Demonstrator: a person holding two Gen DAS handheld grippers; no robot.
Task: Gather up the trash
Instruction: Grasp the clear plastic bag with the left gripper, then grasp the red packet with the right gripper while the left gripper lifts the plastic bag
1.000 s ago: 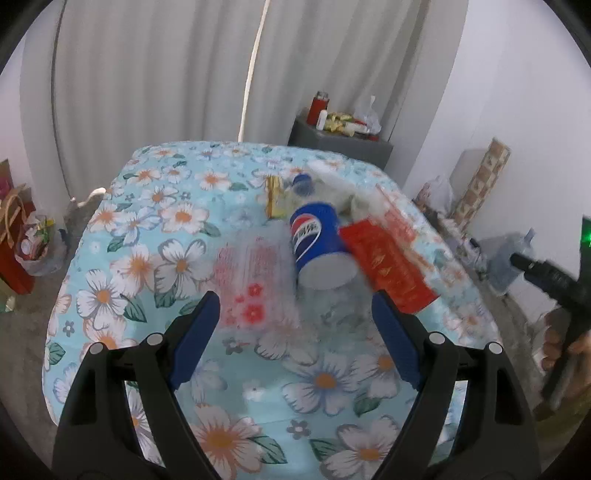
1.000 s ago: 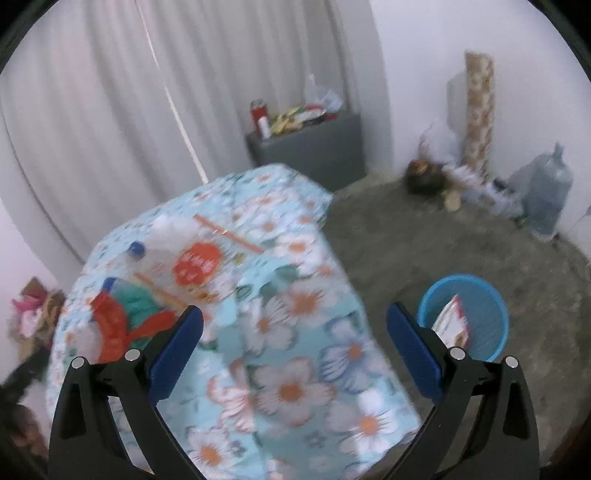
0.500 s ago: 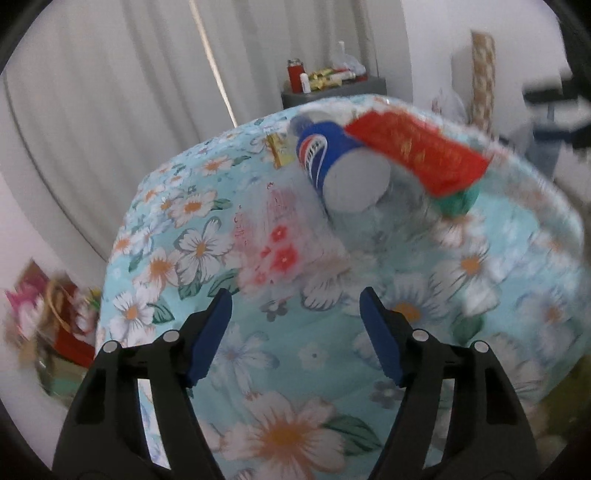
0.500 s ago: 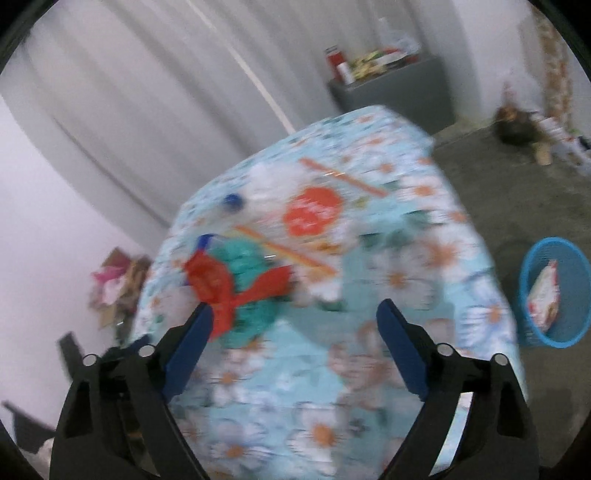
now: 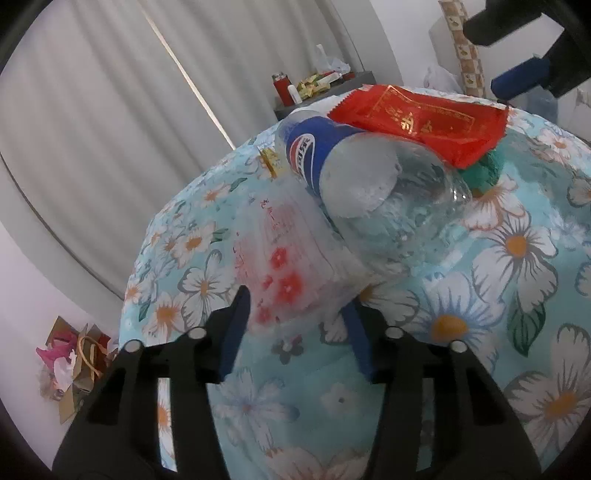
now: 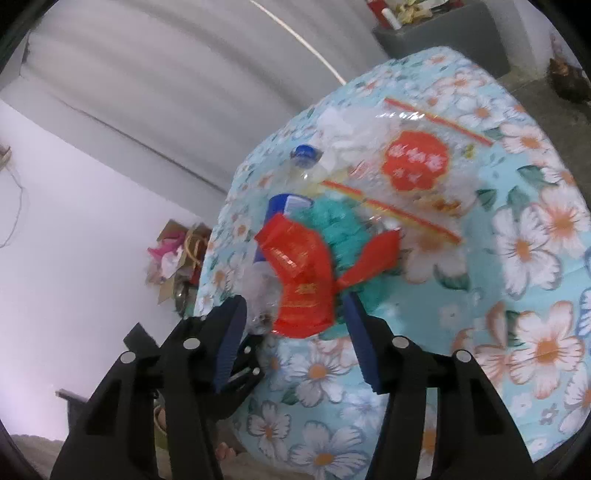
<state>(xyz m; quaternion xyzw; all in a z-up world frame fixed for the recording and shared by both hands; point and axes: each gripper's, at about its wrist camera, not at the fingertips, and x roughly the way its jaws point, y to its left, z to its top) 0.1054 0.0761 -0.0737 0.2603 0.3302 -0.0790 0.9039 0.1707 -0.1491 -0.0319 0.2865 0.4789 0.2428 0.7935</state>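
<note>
On the floral tablecloth (image 5: 517, 258) lies a heap of trash. A clear wrapper with red flowers (image 5: 280, 254) has its near end between the fingers of my left gripper (image 5: 295, 302), whose jaws are closing; the pads do not visibly squeeze it. Behind it lie a blue-labelled clear bottle (image 5: 332, 162), a red packet (image 5: 417, 118) and a green wad (image 5: 484, 173). My right gripper (image 6: 295, 299) comes from the other side, jaws closing around the near end of the red packet (image 6: 303, 280), with gaps at both pads. The right gripper (image 5: 517, 77) also shows in the left wrist view.
A clear bag with a red round label (image 6: 413, 162) and the bottle's blue cap (image 6: 304, 153) lie farther along the table. A grey cabinet (image 6: 443, 33) with clutter stands by the curtain. Paper bags (image 5: 74, 365) sit on the floor beside the table. The left gripper (image 6: 236, 373) shows below the table edge.
Both grippers have come down close to the trash heap and their jaws have narrowed. The right one swung away from the blue bin to the table. The left one rolled.
</note>
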